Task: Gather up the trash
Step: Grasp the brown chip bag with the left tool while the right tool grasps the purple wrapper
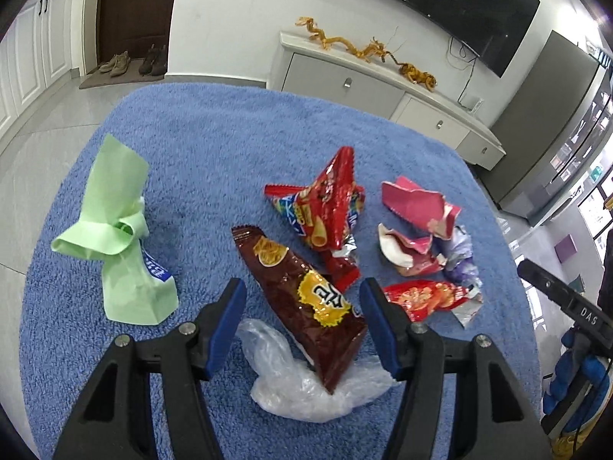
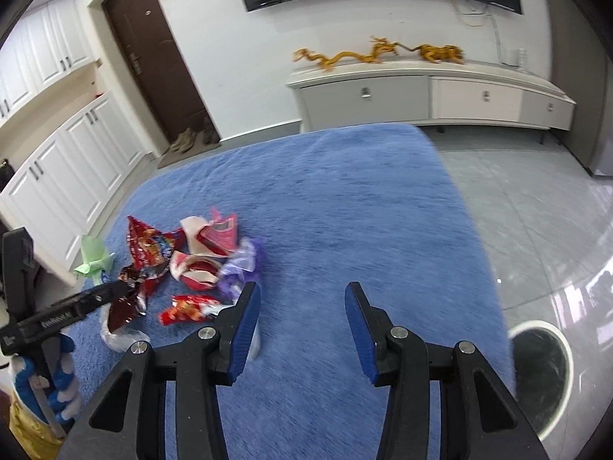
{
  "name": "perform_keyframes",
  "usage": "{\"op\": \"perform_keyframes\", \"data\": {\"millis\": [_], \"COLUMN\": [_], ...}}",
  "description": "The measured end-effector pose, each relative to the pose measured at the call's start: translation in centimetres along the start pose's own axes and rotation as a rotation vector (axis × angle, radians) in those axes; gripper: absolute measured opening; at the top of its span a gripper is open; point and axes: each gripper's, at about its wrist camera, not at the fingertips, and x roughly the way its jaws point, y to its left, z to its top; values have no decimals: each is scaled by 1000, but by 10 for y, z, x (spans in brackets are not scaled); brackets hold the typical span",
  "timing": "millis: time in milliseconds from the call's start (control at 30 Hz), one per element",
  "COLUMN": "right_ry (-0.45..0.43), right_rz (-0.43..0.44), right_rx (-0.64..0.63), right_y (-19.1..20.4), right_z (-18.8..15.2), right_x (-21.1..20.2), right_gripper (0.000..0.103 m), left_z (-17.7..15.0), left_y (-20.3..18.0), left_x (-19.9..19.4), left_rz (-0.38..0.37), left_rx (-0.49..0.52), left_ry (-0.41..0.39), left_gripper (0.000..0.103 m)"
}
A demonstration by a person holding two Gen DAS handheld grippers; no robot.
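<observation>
The left gripper is hanging wide open over the blue towel, its two blue-padded fingers sitting on either side of the brown snack bag and gripping nothing; whether they are touching the bag cannot be told. That brown snack bag is serving as the landmark: its lower corner is lying on top of a crumpled clear plastic bag, a red chip bag is standing up just behind it, and a small red wrapper is lying just to its right. Farther right, torn pink packaging and a purple wrapper are bunching together, while a twisted green paper wrapper is lying well apart to the bag's left. The right gripper is also standing wide open and holding nothing, hovering above bare towel to the right of the pile, with a round trash bin sitting on the floor past the towel's right edge.
</observation>
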Motion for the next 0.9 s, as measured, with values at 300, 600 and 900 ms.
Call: {"op": "perform_keyframes", "data": {"millis": [300,600,900], "right_ry": [41,85,28], "right_rz": [69,132,152], "right_rx": [-51,-25,-12], "right_y": [27,31,19], "right_z": [8,10,2], "right_x": [38,71,47], "right_gripper": [48,47,31], "left_z": [-4,-2,-3], "left_y": [2,-10,-20], "left_x": [15,19,12], "left_rz": [-20,-9,-44], "left_rx": [0,34,41], "left_ry": [26,16,-2], "left_gripper": [60,59,33]}}
